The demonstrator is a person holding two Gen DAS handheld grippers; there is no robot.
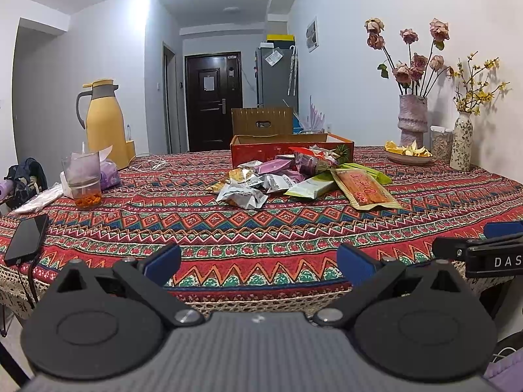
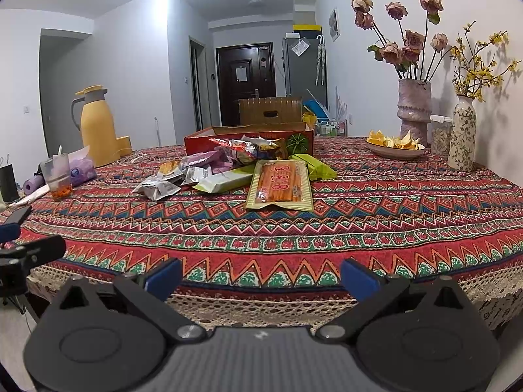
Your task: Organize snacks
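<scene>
A heap of snack packets (image 1: 281,176) (image 2: 225,166) lies mid-table on the patterned cloth, in front of an open red cardboard box (image 1: 261,150) (image 2: 199,142). The nearest packets are a flat orange-and-gold one (image 1: 366,189) (image 2: 281,186), a pale green one (image 1: 310,187) (image 2: 222,181) and a silver one (image 1: 242,196) (image 2: 157,189). My left gripper (image 1: 260,263) stands open at the table's near edge, well short of the heap, with nothing between its fingers. My right gripper (image 2: 261,277) is open too, equally far back. The right gripper's tip (image 1: 474,245) shows at the left wrist view's right edge.
A yellow thermos jug (image 1: 104,121) (image 2: 96,124), a plastic cup (image 1: 83,179) (image 2: 59,174) and a black phone (image 1: 27,240) occupy the left. Two flower vases (image 1: 412,117) (image 2: 413,111), a jar and a bowl of peels (image 1: 408,155) (image 2: 392,147) stand at the right by the wall.
</scene>
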